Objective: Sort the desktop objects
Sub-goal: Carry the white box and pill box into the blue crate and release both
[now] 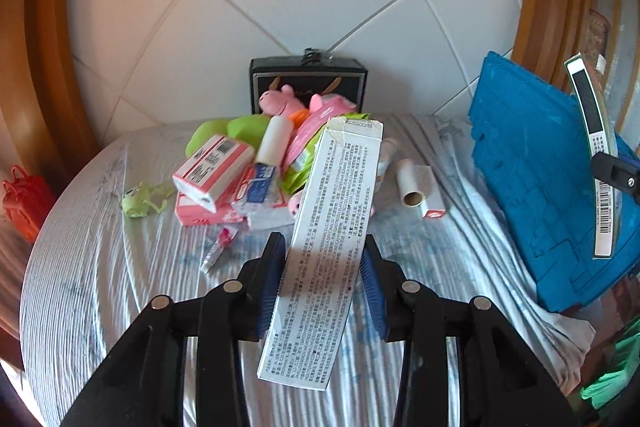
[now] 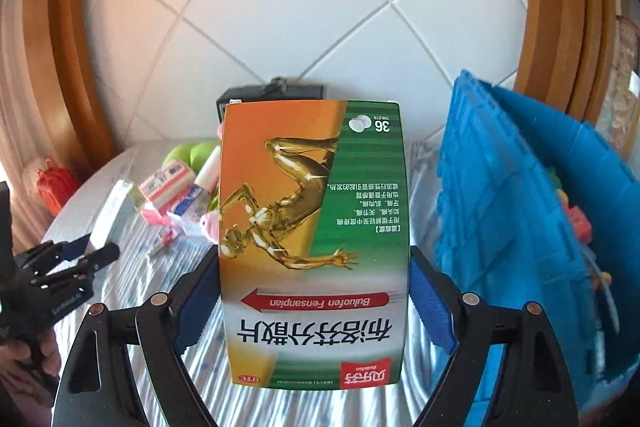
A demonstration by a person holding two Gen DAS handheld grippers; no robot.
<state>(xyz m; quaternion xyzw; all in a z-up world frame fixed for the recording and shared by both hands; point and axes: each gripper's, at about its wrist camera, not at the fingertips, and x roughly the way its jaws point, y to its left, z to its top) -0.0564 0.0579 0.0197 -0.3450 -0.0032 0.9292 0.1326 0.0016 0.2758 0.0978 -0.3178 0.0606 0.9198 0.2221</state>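
Boxes fill both grippers at once, which is where the trouble could start. The left gripper (image 1: 323, 255) pinches a long white box (image 1: 326, 239) between its blue pads, gripping it about midway along, so a good length sticks out past the fingertips and a short length hangs back toward the camera. It sits tilted in the grip — a twist or a knock on the free end could lever it out.

The right gripper (image 2: 316, 291) has its fingers spread wide around a broad orange and green medicine box (image 2: 314, 239), pads pressed on its two narrow edges. Thin card held across its width may buckle or slide if squeezed unevenly.

Both boxes are lifted clear of the striped cloth (image 1: 100, 267) that covers the table. The blue bin (image 2: 520, 207) stands just to the right, its near wall high and ribbed; either box could catch on that rim on the way in.

Clutter remains near the wall — pink boxes (image 1: 214, 167), a white roll (image 1: 412, 183), a pink plush toy (image 1: 280, 101). The big box hides much of the right camera's view, so judging the drop may be awkward.
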